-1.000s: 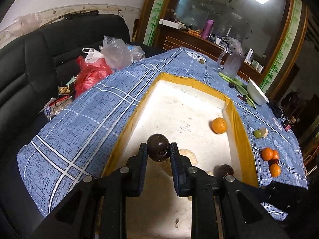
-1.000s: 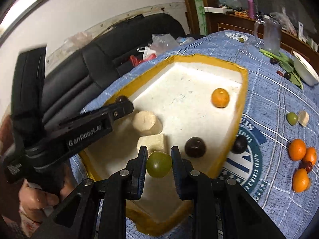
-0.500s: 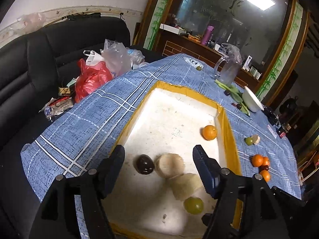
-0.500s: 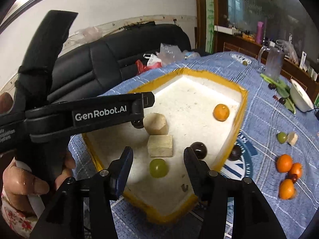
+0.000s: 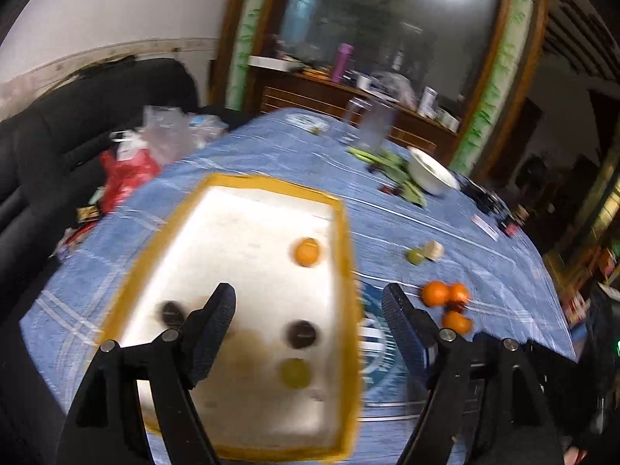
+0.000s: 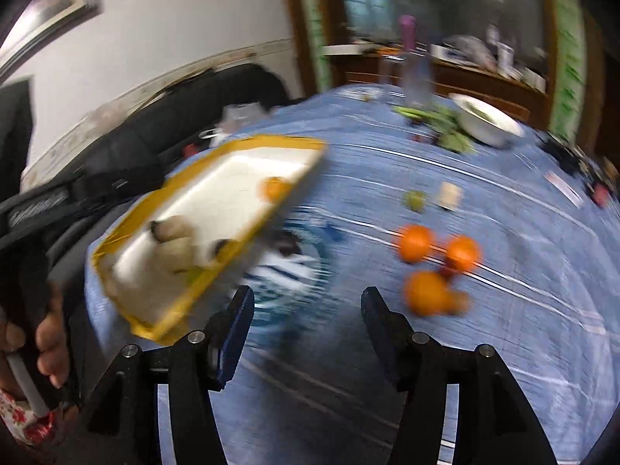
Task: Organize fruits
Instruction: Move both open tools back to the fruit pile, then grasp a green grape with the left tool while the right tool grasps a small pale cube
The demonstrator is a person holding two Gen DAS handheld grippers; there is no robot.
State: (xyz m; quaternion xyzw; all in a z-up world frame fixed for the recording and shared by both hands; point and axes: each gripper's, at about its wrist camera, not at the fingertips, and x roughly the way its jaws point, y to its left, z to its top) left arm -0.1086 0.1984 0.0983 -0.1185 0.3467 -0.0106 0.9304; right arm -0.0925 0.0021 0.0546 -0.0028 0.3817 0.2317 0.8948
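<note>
Both grippers empty, fruit in the tray and on the cloth

No writing can be read; all is blurred. The left gripper (image 5: 308, 321) and right gripper (image 6: 308, 312) stand wide, jaws just opened, holding nothing. In the tray (image 5: 341, 232): one green fruit (image 5: 295, 372), two dark fruits (image 5: 301, 334), one orange (image 5: 307, 252). At three o'clock, three oranges (image 5: 436, 293) lie on the blue tablecloth (image 5: 407, 217).

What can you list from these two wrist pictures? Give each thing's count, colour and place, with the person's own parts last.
tray: one, white with yellow rim, on the tablecloth
orange in tray: one, orange, near the tray's far right side
dark fruits: two, dark, in the tray
green fruit: one, green, in the tray
oranges on cloth: three, orange, right of the tray
bowl: one, white, far side
tablecloth: one, blue
left gripper: black, open, empty
right gripper: black, open, empty
</note>
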